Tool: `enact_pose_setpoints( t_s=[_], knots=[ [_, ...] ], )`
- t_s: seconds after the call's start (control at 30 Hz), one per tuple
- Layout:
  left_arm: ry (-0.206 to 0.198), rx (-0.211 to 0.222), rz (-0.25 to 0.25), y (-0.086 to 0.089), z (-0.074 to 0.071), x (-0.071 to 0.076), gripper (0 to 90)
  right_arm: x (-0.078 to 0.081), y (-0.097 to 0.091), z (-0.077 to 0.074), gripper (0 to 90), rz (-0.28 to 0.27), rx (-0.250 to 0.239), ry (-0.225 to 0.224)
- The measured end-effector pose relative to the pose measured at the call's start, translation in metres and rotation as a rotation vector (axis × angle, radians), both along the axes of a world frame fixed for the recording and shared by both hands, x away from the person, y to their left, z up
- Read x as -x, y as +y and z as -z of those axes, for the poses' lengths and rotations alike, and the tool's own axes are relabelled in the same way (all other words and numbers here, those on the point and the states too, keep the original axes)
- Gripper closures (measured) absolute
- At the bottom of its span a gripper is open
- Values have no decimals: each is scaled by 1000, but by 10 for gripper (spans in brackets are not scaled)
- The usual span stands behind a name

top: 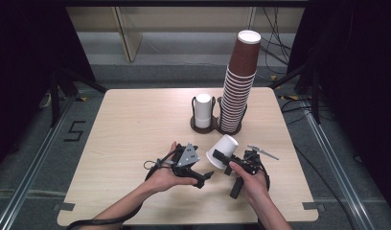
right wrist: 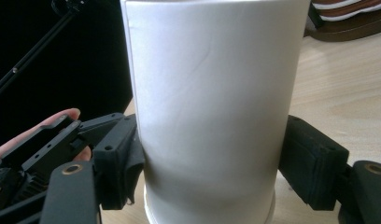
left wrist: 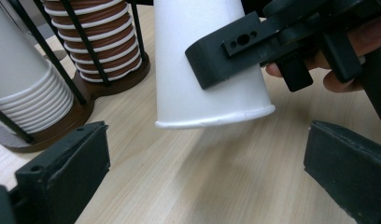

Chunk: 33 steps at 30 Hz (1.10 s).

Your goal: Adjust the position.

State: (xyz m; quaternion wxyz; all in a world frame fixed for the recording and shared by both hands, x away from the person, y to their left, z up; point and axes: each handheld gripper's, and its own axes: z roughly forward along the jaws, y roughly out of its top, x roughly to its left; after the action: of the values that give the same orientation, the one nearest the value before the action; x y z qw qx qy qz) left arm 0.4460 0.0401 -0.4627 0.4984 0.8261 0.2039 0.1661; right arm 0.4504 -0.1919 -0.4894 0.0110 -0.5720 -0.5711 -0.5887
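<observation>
white cup (right wrist: 212, 107) between right gripper (right wrist: 212, 172) jaws

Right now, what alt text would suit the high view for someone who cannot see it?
A person's right gripper clamps a tilted white paper cup above a wooden table, the open left gripper beside it. Behind stand a holder with white cups and a tall brown cup stack.

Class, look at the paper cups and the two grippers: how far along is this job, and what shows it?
Done: a white stack and a tall brown stack stand in the holder. In hand: the right gripper clamps one white cup, tilted above the table. The left gripper is open beside it. Left: probably taking that cup with the left gripper or setting it down.
</observation>
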Motion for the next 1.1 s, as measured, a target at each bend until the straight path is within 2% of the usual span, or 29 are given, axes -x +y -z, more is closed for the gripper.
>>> enact_pose_setpoints(
  t_s=[0.07,0.2,0.27,0.33,0.37,0.4,0.5,0.53,0.57,0.6,0.63,0.67,0.7,0.73,0.8,0.87,0.9,0.93,0.97,1.1],
  knots=[
    [-4,5,-7,-2,0,0,0,0,0,0,287,5,6,-15],
    [-15,18,-4,-4,1,0,0,2,0,-1,287,3,-12,6],
    [-19,17,1,-5,2,0,0,2,-1,-1,288,2,-19,2],
    [-23,14,14,-6,3,-1,0,4,-1,-2,287,7,-28,24],
    [-22,11,17,-6,4,-1,0,5,0,-4,287,10,-60,52],
    [-26,10,20,-7,4,-1,0,4,-1,-2,288,9,-45,28],
    [-20,8,26,-12,6,-3,0,5,-2,-2,288,3,-61,30],
    [-18,7,25,-14,7,-3,0,7,0,-4,287,8,-91,74],
    [-16,7,24,-16,6,-4,0,7,0,-4,287,10,-95,81],
    [-18,10,28,-18,6,-5,0,4,-2,0,287,7,-55,25],
    [-13,15,29,-19,6,-5,0,7,0,-3,288,11,-95,80],
    [-9,22,24,-21,5,-6,0,7,0,-4,288,11,-96,83],
    [-10,13,25,-22,5,-7,0,5,-2,-1,288,6,-64,35],
    [-11,7,32,-23,5,-8,0,7,-1,-2,288,9,-84,59],
    [-4,25,26,-27,5,-8,0,6,-2,-1,289,8,-58,39],
    [-1,12,25,-29,4,-9,0,8,0,-3,289,14,-94,80],
    [2,11,28,-31,4,-9,0,9,0,-4,290,14,-97,85],
    [2,9,27,-32,5,-10,0,9,0,-3,289,14,-95,83],
    [7,11,27,-33,5,-11,0,7,-1,-1,290,8,-69,40],
    [10,7,40,-36,8,-14,20,7,-1,-1,290,4,-66,37]
  ],
)
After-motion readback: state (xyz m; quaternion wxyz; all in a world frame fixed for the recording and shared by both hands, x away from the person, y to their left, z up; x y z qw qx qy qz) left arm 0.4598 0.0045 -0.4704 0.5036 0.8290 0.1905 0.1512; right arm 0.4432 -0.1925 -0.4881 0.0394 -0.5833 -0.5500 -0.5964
